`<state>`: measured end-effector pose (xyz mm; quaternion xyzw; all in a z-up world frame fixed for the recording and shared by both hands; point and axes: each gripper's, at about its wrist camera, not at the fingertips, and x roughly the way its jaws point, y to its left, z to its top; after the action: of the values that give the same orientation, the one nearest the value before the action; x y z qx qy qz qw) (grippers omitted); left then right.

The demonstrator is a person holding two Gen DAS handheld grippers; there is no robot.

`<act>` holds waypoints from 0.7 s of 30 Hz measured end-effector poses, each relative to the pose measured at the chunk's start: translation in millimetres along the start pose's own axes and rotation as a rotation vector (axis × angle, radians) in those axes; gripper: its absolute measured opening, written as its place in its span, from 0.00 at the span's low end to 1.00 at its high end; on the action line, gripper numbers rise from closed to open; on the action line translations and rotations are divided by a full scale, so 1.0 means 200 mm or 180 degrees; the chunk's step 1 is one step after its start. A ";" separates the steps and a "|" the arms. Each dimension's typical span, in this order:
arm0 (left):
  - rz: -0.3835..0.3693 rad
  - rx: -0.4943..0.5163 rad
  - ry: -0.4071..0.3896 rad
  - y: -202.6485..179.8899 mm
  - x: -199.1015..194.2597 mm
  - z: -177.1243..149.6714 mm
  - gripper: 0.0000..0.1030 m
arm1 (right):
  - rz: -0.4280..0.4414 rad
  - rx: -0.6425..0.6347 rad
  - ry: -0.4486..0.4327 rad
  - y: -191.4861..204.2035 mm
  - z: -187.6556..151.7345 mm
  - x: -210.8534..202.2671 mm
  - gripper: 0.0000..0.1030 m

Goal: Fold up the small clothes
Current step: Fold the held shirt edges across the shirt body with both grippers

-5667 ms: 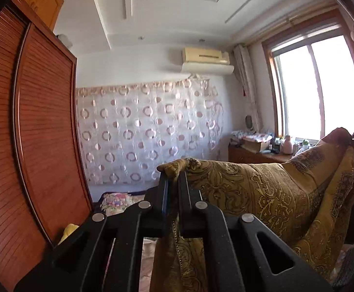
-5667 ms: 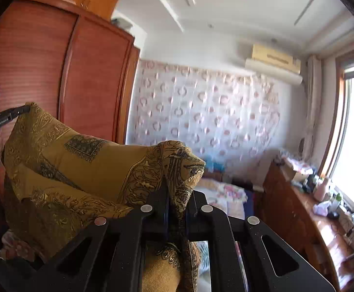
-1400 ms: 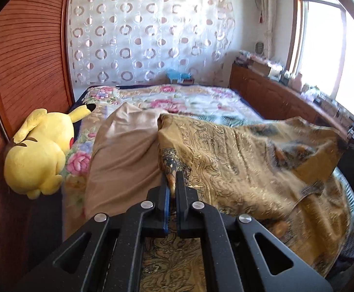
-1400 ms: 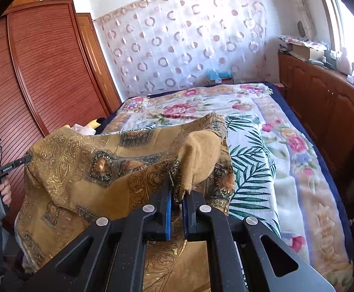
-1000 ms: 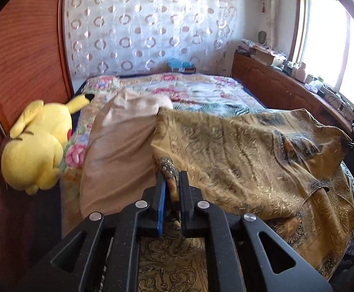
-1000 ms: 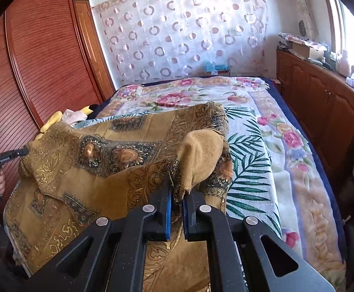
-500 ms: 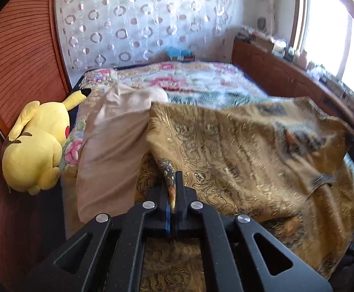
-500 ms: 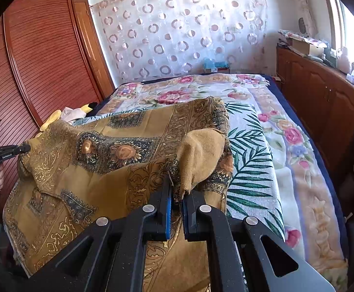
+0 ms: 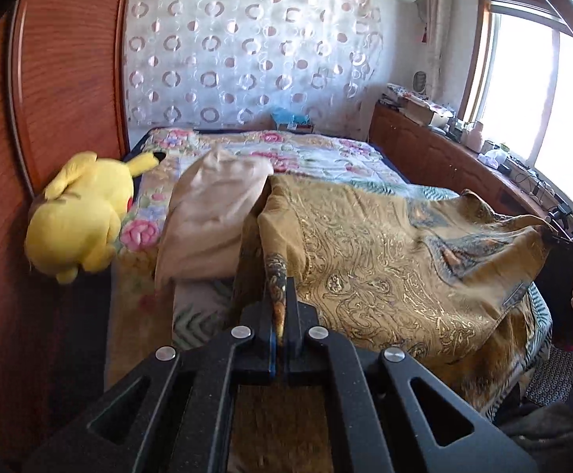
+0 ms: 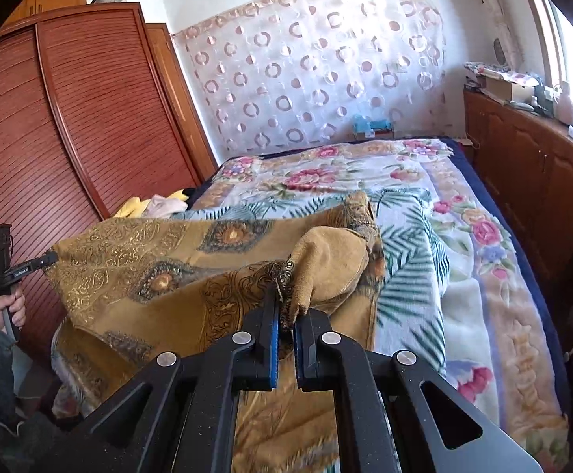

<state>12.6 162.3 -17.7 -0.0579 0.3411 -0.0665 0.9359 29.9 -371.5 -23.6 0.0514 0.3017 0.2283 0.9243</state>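
A gold-brown patterned cloth (image 9: 397, 260) is stretched across the near end of the bed, its front part hanging over the edge. My left gripper (image 9: 278, 295) is shut on one corner of it, a thin fold pinched between the jaws. In the right wrist view the same cloth (image 10: 160, 260) spans from the left gripper (image 10: 48, 259), held by a hand at far left, to my right gripper (image 10: 288, 307), which is shut on a bunched corner. A plain tan lining flap (image 10: 333, 260) droops just beyond that grip.
The bed carries a floral blanket (image 10: 464, 276) with a palm-leaf patch. A beige cloth (image 9: 211, 213) and a yellow plush toy (image 9: 81, 213) lie at the bed's left side by the red-brown wardrobe (image 10: 50, 126). A wooden cabinet (image 9: 444, 161) runs under the window on the right.
Both grippers have drawn back and lifted a little, pulling the cloth tauter and flatter over the bed. The left jaws, slightly apart a second ago, have closed tight on the corner.
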 end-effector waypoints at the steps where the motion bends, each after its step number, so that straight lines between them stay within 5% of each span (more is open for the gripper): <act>1: -0.0001 -0.0047 0.0032 0.01 -0.01 -0.04 0.02 | -0.0012 -0.0010 0.0039 0.00 -0.04 -0.02 0.05; 7: 0.0039 -0.0113 0.0327 -0.01 0.02 -0.29 0.02 | -0.0106 0.0078 0.0286 -0.01 -0.24 -0.09 0.06; 12: 0.0075 -0.0117 0.0381 -0.02 0.07 -0.31 0.02 | -0.0233 0.0081 0.0501 -0.02 -0.31 -0.03 0.09; 15: 0.0104 -0.0094 0.0318 -0.02 0.05 -0.27 0.13 | -0.0319 0.0029 0.0511 0.03 -0.28 -0.02 0.18; 19: 0.0073 -0.0083 0.0208 0.00 0.03 -0.23 0.43 | -0.0356 -0.0048 0.0398 0.07 -0.21 -0.07 0.38; 21: 0.0087 -0.0056 0.0177 0.00 0.03 -0.18 0.45 | -0.0401 -0.0097 0.0320 0.08 -0.20 -0.10 0.42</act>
<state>-6.8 159.0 -48.6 -0.0595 0.3684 -0.0523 0.9263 -14.4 -368.0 -40.7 0.0068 0.3469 0.1765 0.9211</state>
